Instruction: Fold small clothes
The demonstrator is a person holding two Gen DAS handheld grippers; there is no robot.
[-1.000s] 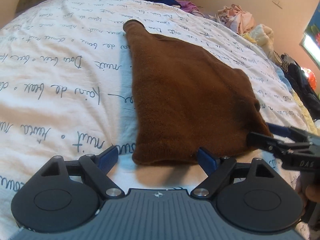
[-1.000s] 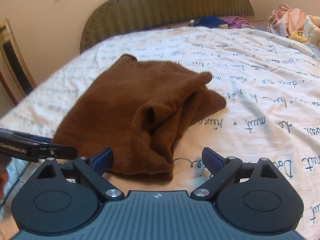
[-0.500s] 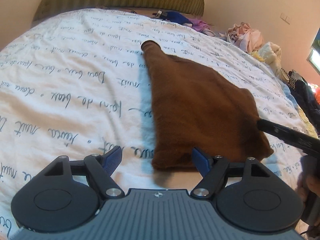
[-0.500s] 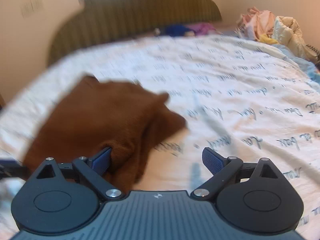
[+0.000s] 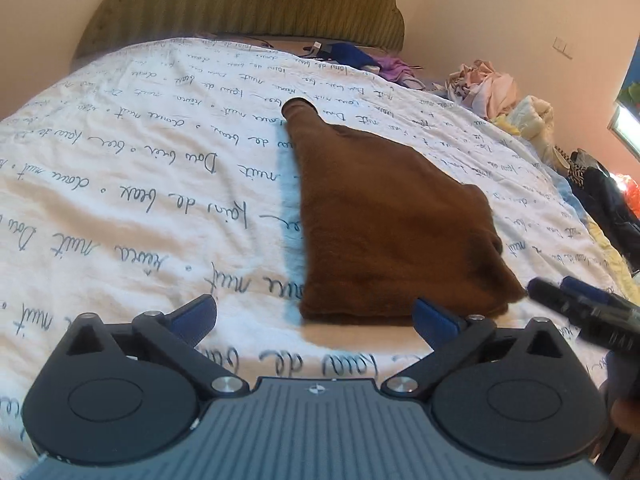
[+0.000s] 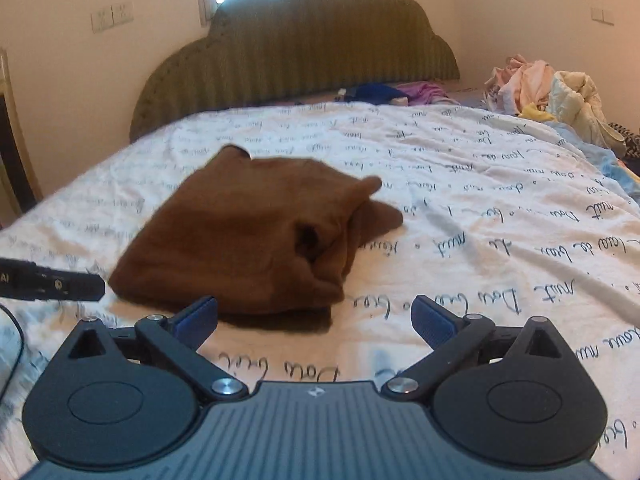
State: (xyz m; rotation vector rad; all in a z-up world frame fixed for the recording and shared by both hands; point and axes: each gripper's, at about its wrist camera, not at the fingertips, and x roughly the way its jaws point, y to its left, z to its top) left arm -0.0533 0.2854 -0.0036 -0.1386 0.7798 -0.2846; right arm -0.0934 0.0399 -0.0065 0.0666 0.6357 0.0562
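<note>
Brown garment (image 5: 384, 224) folded on my lettered bedsheet (image 5: 140, 200), my left gripper (image 5: 314, 316) spread wide just short of it, my right gripper (image 6: 314, 316) wide too, both empty

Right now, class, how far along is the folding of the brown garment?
Done: the brown garment lies on the bed sheet folded into a compact stack. In hand: nothing; the left gripper and right gripper are open, just short of it. Left: one corner sticks out untidily.

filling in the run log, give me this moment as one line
stage: fold small clothes | brown garment: folded, flat on bed sheet | left tool: open, empty | right tool: open, empty
</note>
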